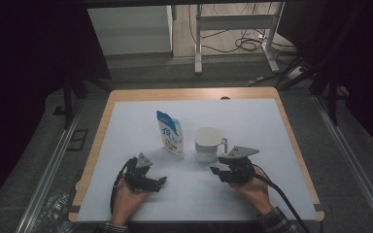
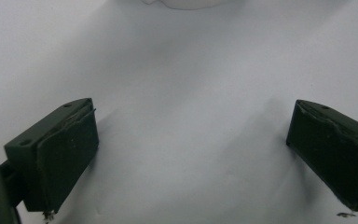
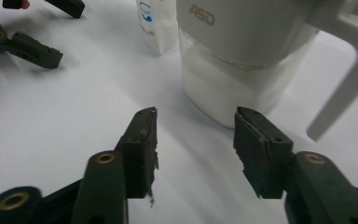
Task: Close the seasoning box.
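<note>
A white cup (image 1: 208, 143) with a handle on its right stands at the middle of the white mat (image 1: 252, 121). A blue and white pouch (image 1: 171, 133) stands upright just left of it. My right gripper (image 1: 217, 174) lies low on the mat near the cup's front right. In the right gripper view it (image 3: 196, 116) is open with nothing between its jaws, and the cup (image 3: 242, 56) is close ahead, apart from them. My left gripper (image 1: 160, 183) rests in front of the pouch. It (image 2: 193, 112) stands wide open over bare mat.
The mat lies on a wooden table (image 1: 189, 94). The right gripper view takes in the pouch (image 3: 156, 23) and the left gripper (image 3: 70, 33) farther off. A metal frame (image 1: 233, 22) and floor cables (image 1: 247, 43) lie beyond the table, with dark curtains at both sides.
</note>
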Action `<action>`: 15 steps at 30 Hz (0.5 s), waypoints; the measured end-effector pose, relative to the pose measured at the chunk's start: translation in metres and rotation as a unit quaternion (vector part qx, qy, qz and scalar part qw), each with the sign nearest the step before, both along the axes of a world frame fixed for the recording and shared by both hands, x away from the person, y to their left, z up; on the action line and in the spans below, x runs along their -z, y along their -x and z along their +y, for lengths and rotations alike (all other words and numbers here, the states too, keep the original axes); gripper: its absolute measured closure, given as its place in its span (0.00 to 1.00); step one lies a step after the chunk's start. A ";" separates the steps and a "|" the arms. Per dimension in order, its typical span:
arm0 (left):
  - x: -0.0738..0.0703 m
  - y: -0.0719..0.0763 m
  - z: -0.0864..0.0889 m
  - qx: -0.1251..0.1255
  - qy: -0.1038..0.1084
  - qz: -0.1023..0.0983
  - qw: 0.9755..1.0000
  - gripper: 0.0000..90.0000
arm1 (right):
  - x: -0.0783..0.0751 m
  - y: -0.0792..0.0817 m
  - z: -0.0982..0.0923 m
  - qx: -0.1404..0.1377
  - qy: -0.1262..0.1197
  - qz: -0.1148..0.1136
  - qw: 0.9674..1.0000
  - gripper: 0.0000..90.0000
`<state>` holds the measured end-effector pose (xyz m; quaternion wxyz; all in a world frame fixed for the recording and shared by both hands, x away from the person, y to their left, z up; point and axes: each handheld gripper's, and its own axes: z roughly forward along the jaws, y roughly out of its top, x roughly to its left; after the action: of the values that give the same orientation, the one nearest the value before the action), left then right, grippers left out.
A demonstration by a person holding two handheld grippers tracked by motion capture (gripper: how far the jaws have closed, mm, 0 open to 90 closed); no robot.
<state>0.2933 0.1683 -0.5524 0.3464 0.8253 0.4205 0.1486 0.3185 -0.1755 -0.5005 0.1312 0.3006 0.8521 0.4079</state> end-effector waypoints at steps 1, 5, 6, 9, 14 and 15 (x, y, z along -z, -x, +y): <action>0.000 0.000 0.000 0.000 0.000 0.000 1.000 0.03 | -0.001 0.002 -0.002 0.001 -0.002 0.001 1.000 0.52; 0.000 0.000 0.000 0.000 0.000 0.000 1.000 0.03 | -0.005 0.006 -0.009 0.004 -0.001 0.001 1.000 0.47; 0.000 0.000 0.000 0.000 0.000 0.000 1.000 0.03 | -0.007 0.007 -0.011 0.005 0.001 -0.001 1.000 0.46; 0.000 0.000 0.000 0.000 0.000 0.000 1.000 0.03 | -0.009 0.009 -0.016 0.007 0.004 -0.001 1.000 0.44; 0.000 0.000 0.000 0.000 0.000 0.000 1.000 0.03 | -0.013 0.013 -0.026 0.012 0.005 -0.005 1.000 0.42; 0.000 0.000 0.000 0.000 0.000 0.000 1.000 0.03 | -0.013 0.014 -0.028 0.013 0.004 -0.005 1.000 0.41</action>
<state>0.2933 0.1682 -0.5524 0.3464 0.8252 0.4206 0.1487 0.3049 -0.2030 -0.4874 0.1418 0.3086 0.8492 0.4043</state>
